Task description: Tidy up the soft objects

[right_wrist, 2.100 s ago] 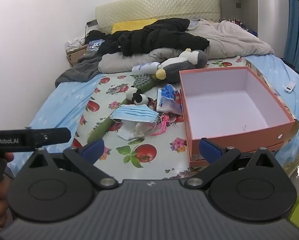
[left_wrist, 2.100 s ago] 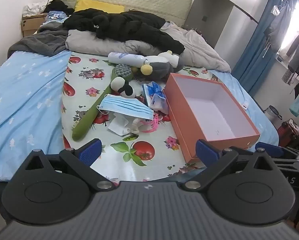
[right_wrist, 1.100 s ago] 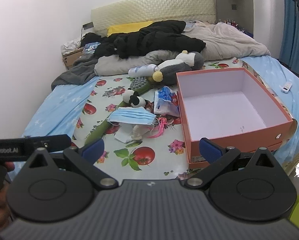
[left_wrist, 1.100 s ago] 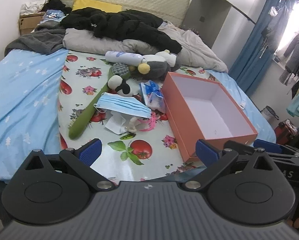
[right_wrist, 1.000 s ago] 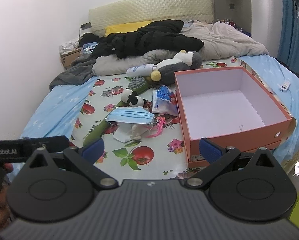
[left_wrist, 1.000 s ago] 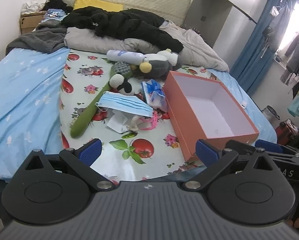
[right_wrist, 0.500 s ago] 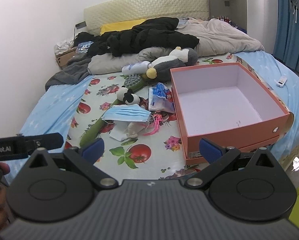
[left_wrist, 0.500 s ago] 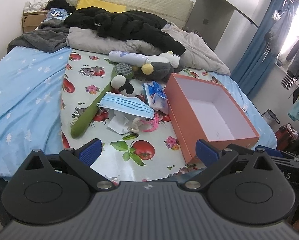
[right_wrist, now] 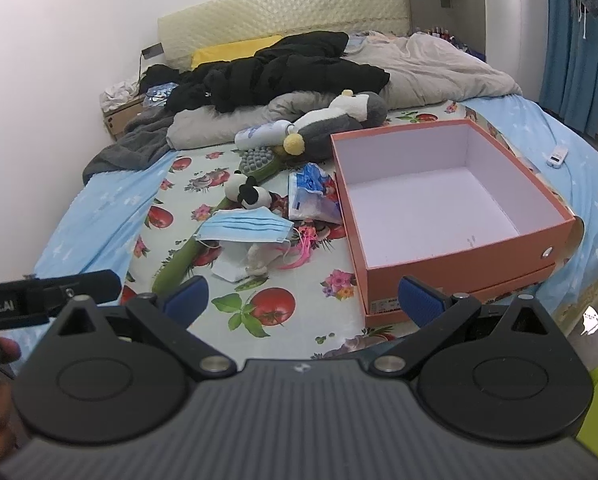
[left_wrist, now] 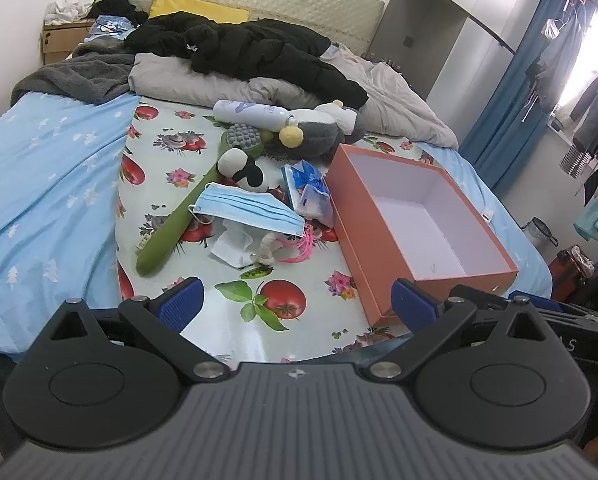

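Soft items, a face mask (left_wrist: pixel 247 209) and small panda plush (left_wrist: pixel 243 169) among them, lie heaped on the bed's tomato-print cloth (left_wrist: pixel 275 300), just beside the empty orange box (left_wrist: pixel 419 216), evidently the intended receptacle. Left hand-held gripper (left_wrist: pixel 295 300) and right hand-held gripper (right_wrist: pixel 305 296) hover short of the heap, jaws wide, holding nothing.

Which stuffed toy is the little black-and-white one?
The small black-and-white panda plush, lying on the long green massage brush. The other toy, the big grey-and-cream penguin plush, lies farther back.

The blue face mask (left_wrist: pixel 247 209) hides much of the white item beneath it.
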`<state>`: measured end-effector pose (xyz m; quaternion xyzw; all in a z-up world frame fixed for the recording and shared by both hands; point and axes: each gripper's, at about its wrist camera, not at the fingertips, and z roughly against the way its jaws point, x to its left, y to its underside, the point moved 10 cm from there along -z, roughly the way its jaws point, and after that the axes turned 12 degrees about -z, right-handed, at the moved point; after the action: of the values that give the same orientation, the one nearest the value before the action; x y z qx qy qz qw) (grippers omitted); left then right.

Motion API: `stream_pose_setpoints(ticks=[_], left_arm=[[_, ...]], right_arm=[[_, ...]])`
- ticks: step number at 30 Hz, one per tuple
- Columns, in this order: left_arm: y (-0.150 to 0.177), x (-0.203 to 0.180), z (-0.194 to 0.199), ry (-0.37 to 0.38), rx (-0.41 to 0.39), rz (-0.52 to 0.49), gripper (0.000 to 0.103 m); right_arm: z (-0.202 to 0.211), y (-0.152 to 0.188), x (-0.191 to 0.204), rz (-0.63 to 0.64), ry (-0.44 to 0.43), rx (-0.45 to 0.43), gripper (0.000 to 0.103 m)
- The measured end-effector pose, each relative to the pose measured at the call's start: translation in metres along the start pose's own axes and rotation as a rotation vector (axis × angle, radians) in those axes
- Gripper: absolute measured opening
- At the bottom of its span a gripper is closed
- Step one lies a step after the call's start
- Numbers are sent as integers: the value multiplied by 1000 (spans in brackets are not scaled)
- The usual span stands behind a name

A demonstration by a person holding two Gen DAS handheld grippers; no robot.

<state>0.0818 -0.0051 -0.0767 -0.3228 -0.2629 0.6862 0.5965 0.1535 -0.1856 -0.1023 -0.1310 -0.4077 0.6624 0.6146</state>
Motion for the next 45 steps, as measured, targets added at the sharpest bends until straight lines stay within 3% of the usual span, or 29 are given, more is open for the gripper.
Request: stream_pose_setpoints(ticks=[12,16,19,23,26,32,37,45], left_arm=[[6,3,-11,4,6,4,102],[4,4,-8,4,-38,-13,102],[4,10,-11,-14,-47,-4,102],[8,14,-20,-31,-36,-9,101],[10,18,-29,-63,-23,-25,102],[5,17,-53,8,-2,-6,101],[-3,22,-68,-2,2,-4,100],[-3,31,-99,20,32,6,100]], right_arm=[[2,-3,-7,-4,19,-24,103],[3,-3,-13,-28,45,-62,102],[-1,0,-12,-60,-2,-35,98],[-6,4,-14,-58,4,-29,82],[-14,6,-15,-69,3,-9,81],[-29,7,-14,-44,24,-16,78],[-47,0,-9,-19,50,-17,79],[-72,-12,8,-66,-11,-19,78]])
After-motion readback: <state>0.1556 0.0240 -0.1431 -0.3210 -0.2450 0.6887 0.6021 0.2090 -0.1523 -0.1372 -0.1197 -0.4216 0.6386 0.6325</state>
